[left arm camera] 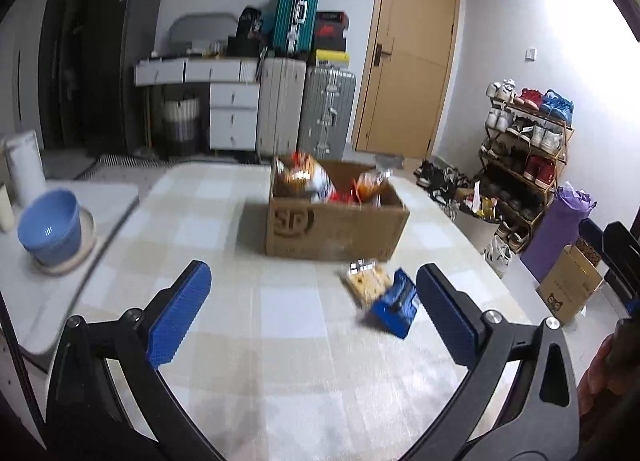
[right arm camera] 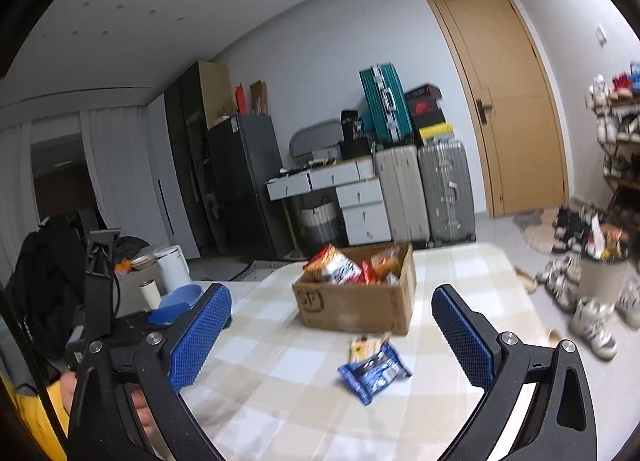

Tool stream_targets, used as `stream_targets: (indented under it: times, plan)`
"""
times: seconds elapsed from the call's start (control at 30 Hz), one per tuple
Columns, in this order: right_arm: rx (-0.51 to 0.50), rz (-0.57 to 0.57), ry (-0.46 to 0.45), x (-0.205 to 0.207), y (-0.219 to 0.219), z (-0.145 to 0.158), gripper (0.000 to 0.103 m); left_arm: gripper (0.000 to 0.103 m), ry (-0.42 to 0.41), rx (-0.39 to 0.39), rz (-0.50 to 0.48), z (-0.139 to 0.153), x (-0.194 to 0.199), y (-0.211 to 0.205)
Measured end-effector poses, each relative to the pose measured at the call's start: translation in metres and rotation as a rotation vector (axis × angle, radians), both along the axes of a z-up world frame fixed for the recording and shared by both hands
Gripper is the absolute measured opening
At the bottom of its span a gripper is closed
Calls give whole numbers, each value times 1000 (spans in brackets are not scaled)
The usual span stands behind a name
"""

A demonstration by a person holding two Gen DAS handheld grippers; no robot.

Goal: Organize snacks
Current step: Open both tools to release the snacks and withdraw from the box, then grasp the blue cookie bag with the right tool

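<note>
Left wrist view, left gripper (left arm camera: 312, 311): blue-padded fingers are sitting wide apart, gripping nothing, hovering over the beige-and-white checked tablecloth (left arm camera: 224, 245).
Blue snack packet (left arm camera: 394, 307): lying on the cloth just inside the right-side finger, touching a yellowish clear-wrapped cracker pack (left arm camera: 366, 283).
Brown cardboard box (left arm camera: 334, 229): sitting further back mid-table, orange and red snack bags (left arm camera: 306, 179) poking out the top.
Blue plastic bowl (left arm camera: 50, 227): resting off to the left on a pale side surface.
Right wrist view, right gripper (right arm camera: 332, 339): fingers are also spread wide, holding nothing.
Same packets: both are lying between the fingers, in front of the box, looking pretty blurry.
</note>
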State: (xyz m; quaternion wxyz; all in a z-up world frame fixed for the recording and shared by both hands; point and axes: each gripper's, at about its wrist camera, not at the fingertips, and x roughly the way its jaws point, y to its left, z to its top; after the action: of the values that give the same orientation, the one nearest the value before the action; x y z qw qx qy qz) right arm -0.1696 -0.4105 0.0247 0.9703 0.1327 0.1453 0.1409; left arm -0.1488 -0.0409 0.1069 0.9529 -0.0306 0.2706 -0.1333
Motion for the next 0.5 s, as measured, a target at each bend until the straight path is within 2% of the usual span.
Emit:
stream_targets:
  times: [0.23, 0.5]
  plan:
    - [4, 13, 49, 11, 13, -17, 102, 103, 69, -8, 5, -39, 38, -12]
    - [8, 32, 109, 21, 22, -34, 102, 103, 78, 4, -13, -36, 37, -17]
